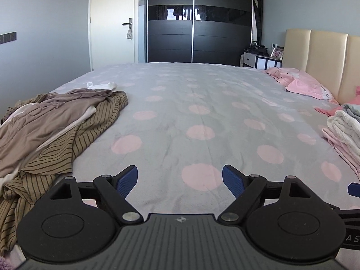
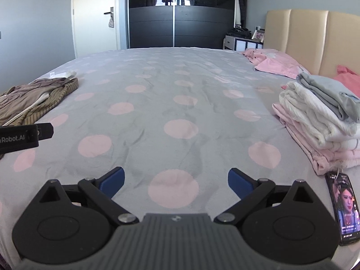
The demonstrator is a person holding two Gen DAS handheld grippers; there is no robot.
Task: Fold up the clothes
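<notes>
Here both tools stand wide and empty over the bare middle of the bed (image 2: 180,85): the left gripper (image 1: 180,178) and the right gripper (image 2: 176,181) grip nothing, probably between garments. The unfolded heap (image 1: 56,121), brown and striped, lies at the bed's left edge, within the left tool's reach; the folded stack (image 2: 319,117) sits at the right edge, near the headboard, likely kept apart as finished work. A phone (image 2: 343,207) lies at the near right corner. The left tool's side reads "Robot.AI".
</notes>
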